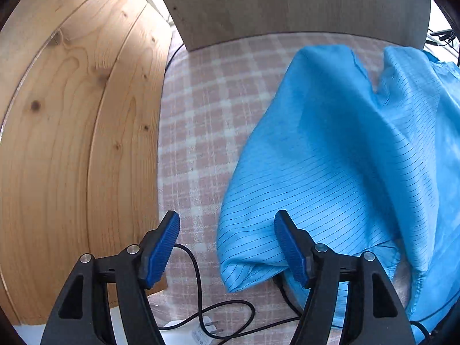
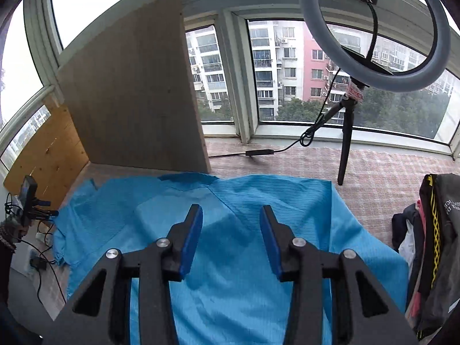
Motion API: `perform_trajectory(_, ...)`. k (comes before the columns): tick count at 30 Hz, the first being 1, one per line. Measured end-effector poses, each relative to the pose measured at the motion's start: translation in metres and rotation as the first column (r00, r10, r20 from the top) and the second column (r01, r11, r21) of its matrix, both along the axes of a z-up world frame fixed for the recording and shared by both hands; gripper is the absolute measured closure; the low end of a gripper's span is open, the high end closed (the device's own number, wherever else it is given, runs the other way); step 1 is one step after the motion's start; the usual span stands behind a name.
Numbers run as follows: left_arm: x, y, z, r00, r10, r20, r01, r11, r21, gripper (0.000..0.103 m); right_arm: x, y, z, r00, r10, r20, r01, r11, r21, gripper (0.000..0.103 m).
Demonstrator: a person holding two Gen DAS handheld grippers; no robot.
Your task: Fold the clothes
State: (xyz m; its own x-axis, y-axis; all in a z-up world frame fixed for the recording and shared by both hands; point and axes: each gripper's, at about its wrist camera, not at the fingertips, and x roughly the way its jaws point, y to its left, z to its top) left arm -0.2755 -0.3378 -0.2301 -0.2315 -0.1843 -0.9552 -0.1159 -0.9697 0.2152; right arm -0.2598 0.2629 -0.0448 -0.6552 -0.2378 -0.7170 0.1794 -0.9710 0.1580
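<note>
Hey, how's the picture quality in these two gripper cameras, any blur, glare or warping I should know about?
Left wrist view: strong fisheye bends the pine boards into arcs; the blue striped garment looks slightly soft, evenly lit. Right wrist view: daylight through the windows blows out the sky, the ring light appears unlit, and the frame corners go dark.

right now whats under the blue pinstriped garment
The blue pinstriped garment lies on a pink and white checked cloth, which shows around its edges. Whatever sits beneath its middle is covered.
</note>
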Motion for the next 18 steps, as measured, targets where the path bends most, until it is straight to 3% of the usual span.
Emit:
perform_trajectory(3,-0.002,-0.004,-0.019,0.999,0.034,0.039,-0.036,0.998,0.054,0.037,0.022,-0.043,0.008,0.997,0.078,-0.016,-0.078,0.997,0.026,0.055)
perform_trajectory(4,-0.002,-0.005,-0.023,0.998,0.046,0.046,-0.050,0.995,0.087,0.048,0.028,-0.055,0.007,0.995,0.100,-0.011,-0.100,0.995,0.024,0.054)
perform_trajectory(5,0.000,-0.007,-0.023,0.997,0.061,0.043,-0.067,0.987,0.147,0.081,0.031,-0.067,0.003,0.992,0.126,0.004,-0.126,0.992,0.009,0.054)
perform_trajectory(6,0.001,-0.009,-0.023,0.996,0.076,0.039,-0.082,0.975,0.206,0.097,0.033,-0.080,-0.005,0.987,0.156,0.025,-0.156,0.988,-0.004,0.054)
perform_trajectory(7,0.004,-0.010,-0.019,0.996,0.087,0.024,-0.090,0.962,0.256,0.101,0.036,-0.094,-0.013,0.982,0.186,0.045,-0.185,0.983,-0.017,0.054)
perform_trajectory(13,0.031,-0.014,0.041,0.986,0.098,-0.135,-0.054,0.954,0.297,0.102,0.031,-0.202,-0.080,0.912,0.383,0.149,-0.377,0.924,-0.071,0.054)
perform_trajectory(18,0.058,-0.017,0.107,0.959,0.063,-0.277,0.026,0.952,0.306,0.103,-0.003,-0.297,-0.135,0.863,0.461,0.206,-0.453,0.887,-0.084,0.054)
